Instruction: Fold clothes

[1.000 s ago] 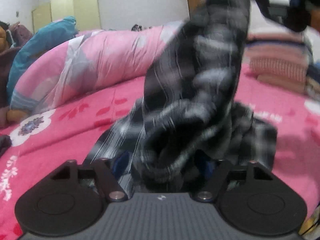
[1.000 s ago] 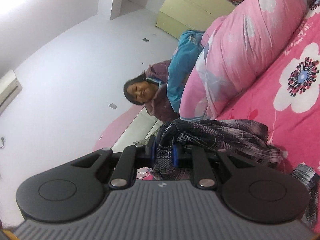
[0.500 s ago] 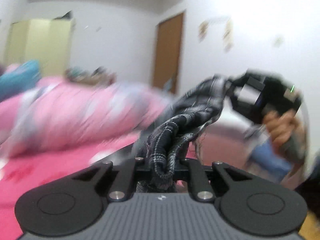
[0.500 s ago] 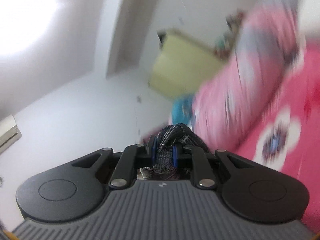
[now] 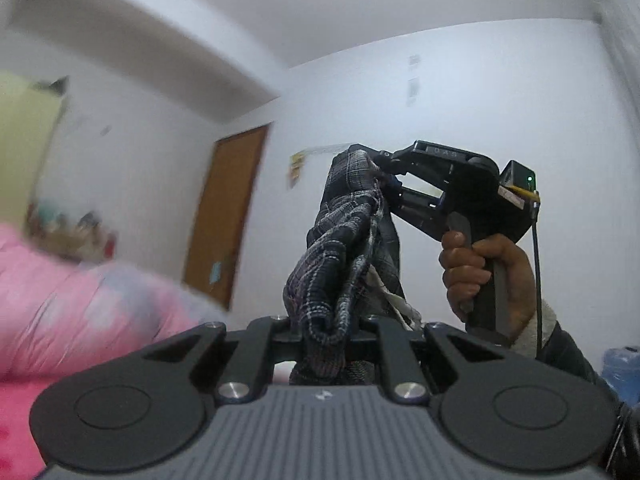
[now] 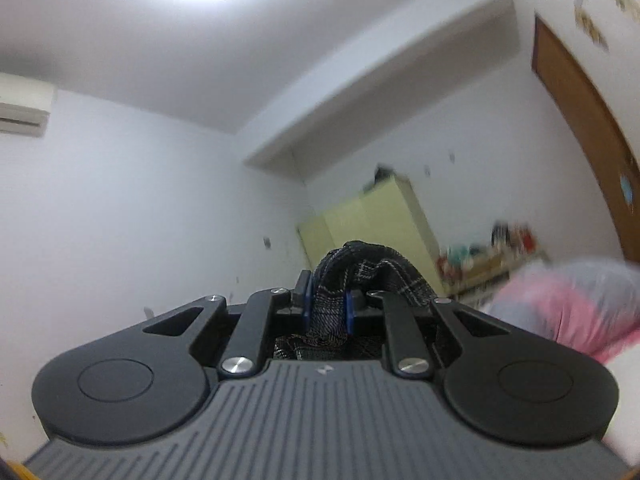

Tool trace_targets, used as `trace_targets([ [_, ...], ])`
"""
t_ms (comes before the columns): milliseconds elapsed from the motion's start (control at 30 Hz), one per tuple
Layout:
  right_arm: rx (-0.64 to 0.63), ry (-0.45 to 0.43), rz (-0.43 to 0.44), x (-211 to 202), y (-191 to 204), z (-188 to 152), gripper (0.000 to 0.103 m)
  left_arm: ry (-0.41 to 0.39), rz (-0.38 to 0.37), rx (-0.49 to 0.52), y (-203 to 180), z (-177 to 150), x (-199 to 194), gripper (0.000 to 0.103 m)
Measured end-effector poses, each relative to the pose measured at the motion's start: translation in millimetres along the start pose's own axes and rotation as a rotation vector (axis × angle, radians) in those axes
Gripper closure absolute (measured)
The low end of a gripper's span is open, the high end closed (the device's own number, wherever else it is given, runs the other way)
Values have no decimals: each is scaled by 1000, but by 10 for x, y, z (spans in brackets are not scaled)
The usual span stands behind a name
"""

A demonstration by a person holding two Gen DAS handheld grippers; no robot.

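Dark plaid shirt (image 5: pixel 344 248) — bunched (twisted); airborne

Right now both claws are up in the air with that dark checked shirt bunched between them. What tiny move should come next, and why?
Probably draw the two claws apart. The left claw and the right claw each pinch the checked shirt, which hangs between them as a twisted rope above the pink quilt. Spreading it would likely open the cloth flat enough to fold.
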State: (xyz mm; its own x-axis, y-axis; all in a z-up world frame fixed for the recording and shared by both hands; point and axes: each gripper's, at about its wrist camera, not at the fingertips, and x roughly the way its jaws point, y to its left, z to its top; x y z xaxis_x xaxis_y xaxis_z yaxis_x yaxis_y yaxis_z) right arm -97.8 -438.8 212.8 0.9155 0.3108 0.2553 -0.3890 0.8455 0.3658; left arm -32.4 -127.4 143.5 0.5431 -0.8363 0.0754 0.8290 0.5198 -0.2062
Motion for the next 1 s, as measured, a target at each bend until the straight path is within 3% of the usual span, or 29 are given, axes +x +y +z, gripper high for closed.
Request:
trace_targets([
  [233,188,215,35,1382,-278,-985,90,51,269,-150,800,-448,-529,89],
  [567,284,581,122,3621,326,-2517,90,17,560,-388,1930,-989,-1671,89],
  [700,259,716,141,3879,786,-3123,90,19,687,-481,2300,-1265,-2119,90],
  [900,272,873,146,4336,1140,-4085,90,7,843,-570,2770,-1436,-2559,90],
  [1000,252,928,169,4552,1275,-4366,90,19,923,-602,2926,-1486,-2675,90],
])
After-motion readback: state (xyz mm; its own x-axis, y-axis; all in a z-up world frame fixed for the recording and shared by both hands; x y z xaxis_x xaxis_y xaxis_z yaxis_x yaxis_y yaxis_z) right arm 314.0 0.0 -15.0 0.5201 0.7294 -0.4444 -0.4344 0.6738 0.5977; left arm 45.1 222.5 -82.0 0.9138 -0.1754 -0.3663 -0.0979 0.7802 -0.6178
